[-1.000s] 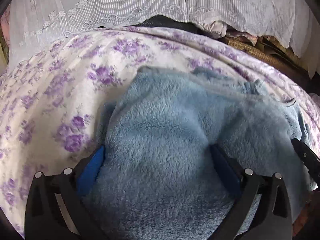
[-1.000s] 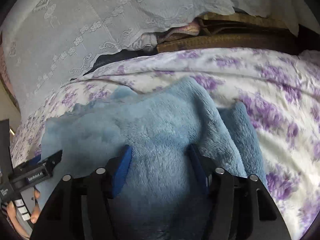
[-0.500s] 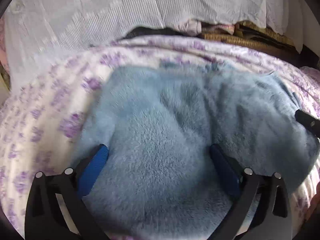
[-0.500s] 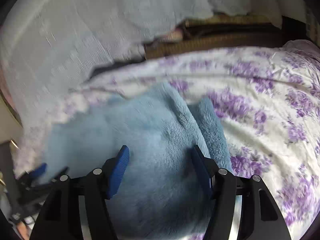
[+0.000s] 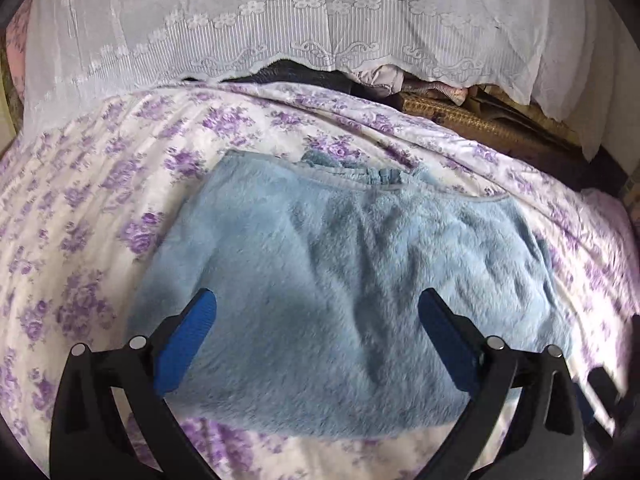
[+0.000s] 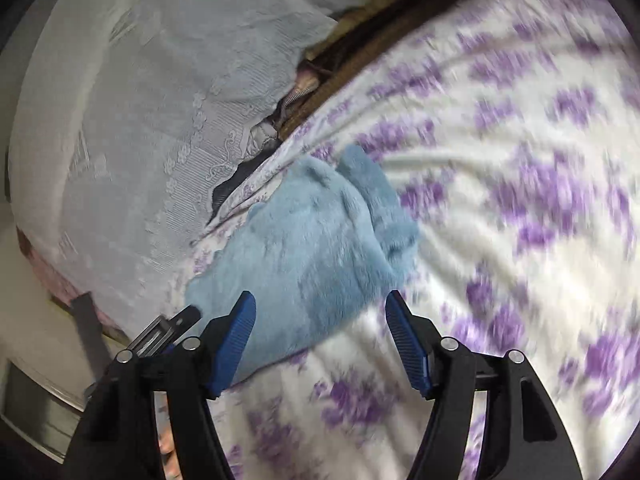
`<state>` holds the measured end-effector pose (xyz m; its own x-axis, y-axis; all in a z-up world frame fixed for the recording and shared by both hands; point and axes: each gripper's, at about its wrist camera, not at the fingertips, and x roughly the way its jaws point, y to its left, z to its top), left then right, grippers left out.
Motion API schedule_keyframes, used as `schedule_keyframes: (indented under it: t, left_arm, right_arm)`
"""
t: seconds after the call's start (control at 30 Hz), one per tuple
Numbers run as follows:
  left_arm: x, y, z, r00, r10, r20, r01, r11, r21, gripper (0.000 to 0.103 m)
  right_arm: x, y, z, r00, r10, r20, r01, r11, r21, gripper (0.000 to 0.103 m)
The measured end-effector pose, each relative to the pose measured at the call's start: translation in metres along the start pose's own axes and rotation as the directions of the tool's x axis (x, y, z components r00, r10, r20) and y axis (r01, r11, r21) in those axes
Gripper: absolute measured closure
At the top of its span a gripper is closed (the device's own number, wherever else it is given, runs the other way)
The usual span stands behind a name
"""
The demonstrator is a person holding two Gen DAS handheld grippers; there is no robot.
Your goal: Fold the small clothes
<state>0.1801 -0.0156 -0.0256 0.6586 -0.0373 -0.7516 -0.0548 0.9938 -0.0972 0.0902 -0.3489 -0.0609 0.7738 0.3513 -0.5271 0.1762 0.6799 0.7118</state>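
A light blue fleece garment [image 5: 340,280] lies flat and folded on the purple-flowered bedsheet [image 5: 100,200]. In the left wrist view my left gripper [image 5: 316,296] hovers open over the garment's near half, its blue pads apart from the fleece. In the right wrist view the garment [image 6: 312,240] shows tilted, one thick folded corner pointing up. My right gripper [image 6: 320,296] is opening its jaws. The garment's near edge lies below and between them, and neither pad presses on it. Part of the left gripper [image 6: 160,328] shows at the lower left of the right wrist view.
A white lace cloth [image 5: 280,28] hangs behind the bed, with dark clothes [image 5: 296,74] and a woven brown mat [image 5: 460,120] under its hem. The sheet [image 6: 500,200] stretches wide to the right of the garment. A hand [image 6: 168,448] shows at the bottom left.
Both grippers have drawn back from the fleece, which now lies flat instead of bulging between the fingers. The right gripper has swung right, rolled, and spread its jaws wider.
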Motion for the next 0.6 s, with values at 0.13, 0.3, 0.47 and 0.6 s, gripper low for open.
schedule_keyframes:
  t: [0.13, 0.3, 0.47, 0.6]
  left_arm:
    - [0.043, 0.002, -0.009, 0.998, 0.010, -0.066, -0.010, 1.000, 0.000, 0.004]
    - [0.038, -0.010, -0.014, 0.998, 0.055, -0.014, -0.055, 0.997, 0.048, 0.004]
    - [0.037, -0.005, -0.015, 0.999, 0.033, -0.012, -0.033, 0.999, 0.033, 0.004]
    - [0.038, -0.005, -0.015, 0.999, 0.037, -0.010, -0.037, 0.999, 0.038, 0.004]
  right_arm:
    - [0.021, -0.015, -0.007, 0.997, 0.030, -0.065, -0.021, 0.991, 0.131, 0.032]
    - [0.060, -0.015, 0.021, 1.000, -0.011, -0.015, 0.014, 0.972, 0.234, 0.031]
    - [0.091, -0.004, 0.041, 0.996, -0.079, 0.044, 0.065, 0.967, 0.247, 0.030]
    - [0.093, 0.010, 0.033, 0.990, -0.115, 0.076, 0.110, 0.991, 0.072, 0.036]
